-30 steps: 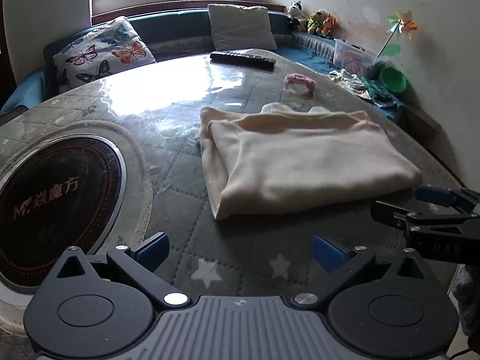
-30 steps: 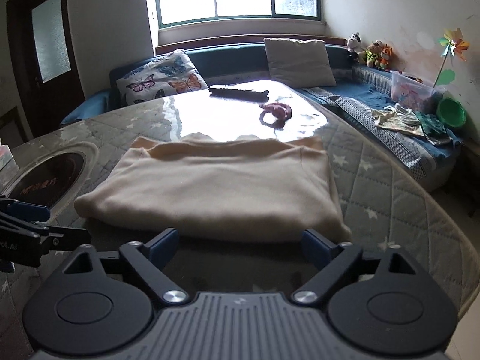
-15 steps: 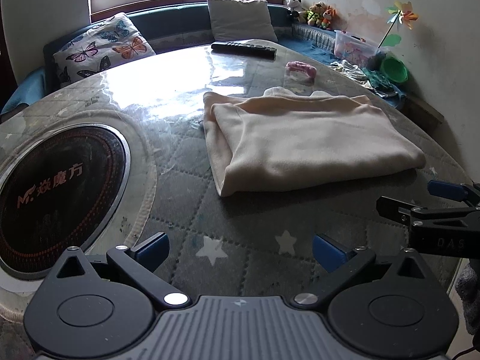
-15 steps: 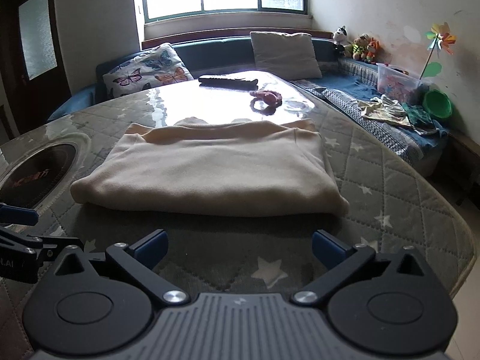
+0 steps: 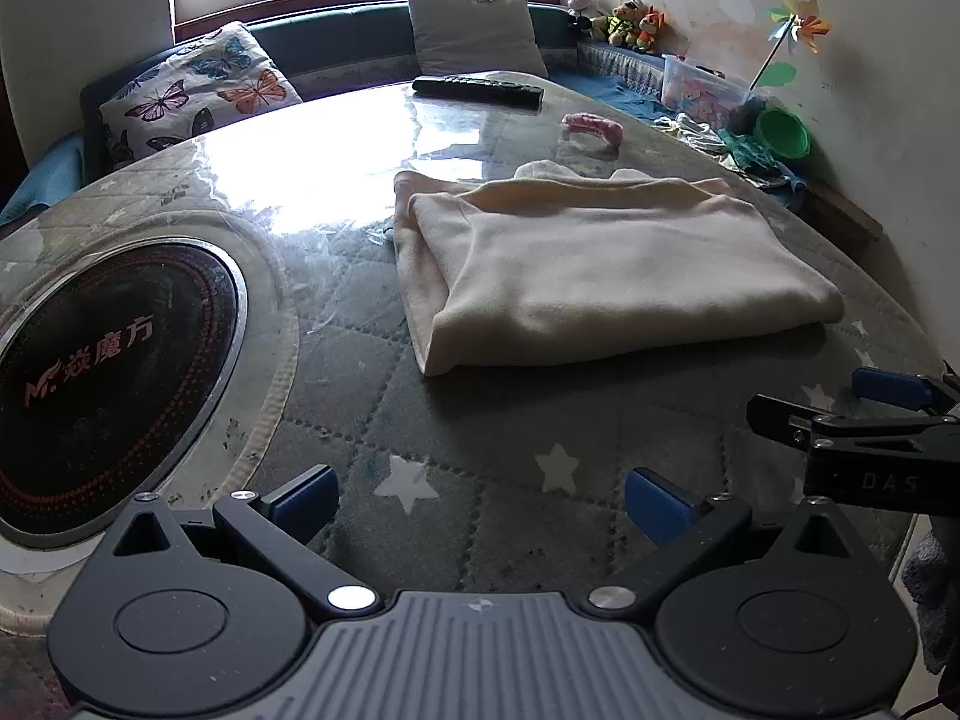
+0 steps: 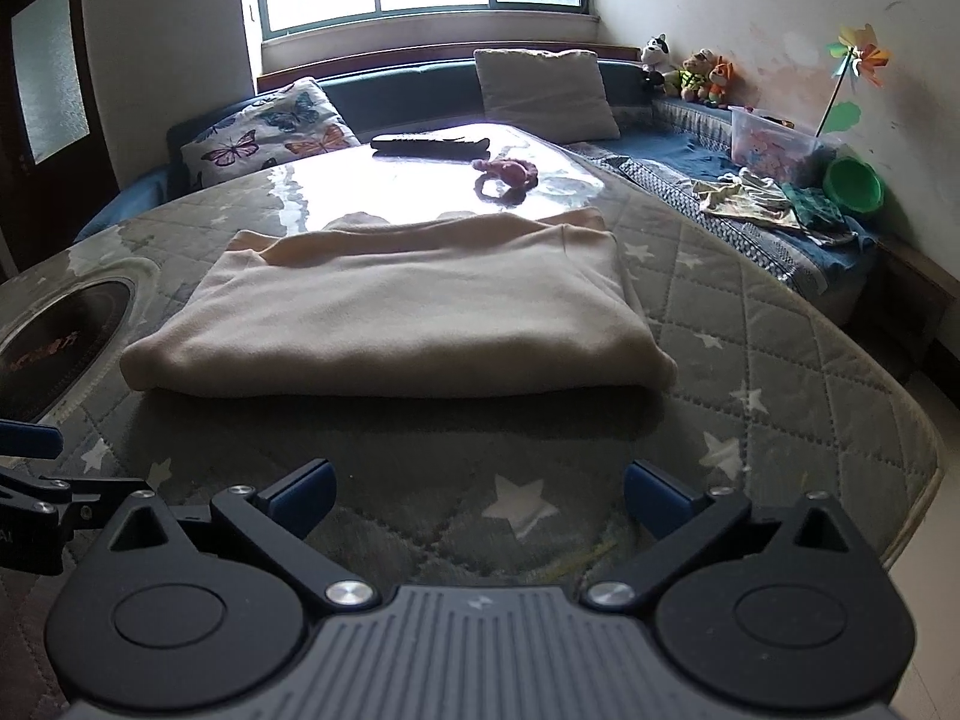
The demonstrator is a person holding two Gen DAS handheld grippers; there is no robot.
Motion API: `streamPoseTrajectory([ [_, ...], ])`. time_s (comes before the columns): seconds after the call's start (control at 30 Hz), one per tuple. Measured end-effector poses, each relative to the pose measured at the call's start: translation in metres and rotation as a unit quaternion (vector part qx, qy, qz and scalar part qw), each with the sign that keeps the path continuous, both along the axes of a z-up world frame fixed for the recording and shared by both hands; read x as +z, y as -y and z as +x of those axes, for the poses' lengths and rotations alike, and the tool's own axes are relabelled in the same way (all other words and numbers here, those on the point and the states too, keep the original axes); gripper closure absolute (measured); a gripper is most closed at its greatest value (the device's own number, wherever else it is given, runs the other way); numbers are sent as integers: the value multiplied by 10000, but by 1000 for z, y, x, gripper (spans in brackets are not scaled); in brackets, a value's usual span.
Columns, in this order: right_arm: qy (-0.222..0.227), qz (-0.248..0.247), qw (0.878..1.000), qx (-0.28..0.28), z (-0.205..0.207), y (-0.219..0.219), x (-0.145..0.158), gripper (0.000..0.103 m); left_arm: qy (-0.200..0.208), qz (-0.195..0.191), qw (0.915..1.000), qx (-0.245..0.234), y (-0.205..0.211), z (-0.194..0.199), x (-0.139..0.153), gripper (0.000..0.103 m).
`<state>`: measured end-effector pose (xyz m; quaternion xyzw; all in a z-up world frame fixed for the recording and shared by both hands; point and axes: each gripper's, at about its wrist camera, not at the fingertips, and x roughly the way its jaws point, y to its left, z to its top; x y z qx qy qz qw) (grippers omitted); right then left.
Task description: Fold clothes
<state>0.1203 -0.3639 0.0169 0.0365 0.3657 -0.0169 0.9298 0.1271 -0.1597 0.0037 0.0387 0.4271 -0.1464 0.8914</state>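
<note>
A cream garment (image 5: 606,264) lies folded into a flat rectangle on the round quilted table (image 5: 480,480); it also shows in the right wrist view (image 6: 408,312). My left gripper (image 5: 480,501) is open and empty, held back from the garment's near edge. My right gripper (image 6: 480,498) is open and empty, also short of the garment. The right gripper shows at the right edge of the left wrist view (image 5: 852,414). The left gripper shows at the left edge of the right wrist view (image 6: 24,468).
A round black cooktop (image 5: 102,372) is set into the table on the left. A black remote (image 5: 477,87) and a pink hair tie (image 5: 594,126) lie at the far side. Cushions (image 6: 270,132) and a bench with toys and a green bowl (image 6: 852,183) ring the table.
Both grippers have drawn back from the folded garment toward the table's near edge. The garment has stayed in place. Both grippers stay open.
</note>
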Motion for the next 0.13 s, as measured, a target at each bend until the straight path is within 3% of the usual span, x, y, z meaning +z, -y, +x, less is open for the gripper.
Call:
streamPoseTrajectory([
  [0.13, 1, -5, 10000, -24, 1, 0, 0, 0, -9, -21, 10000, -25, -1, -1, 0, 0],
])
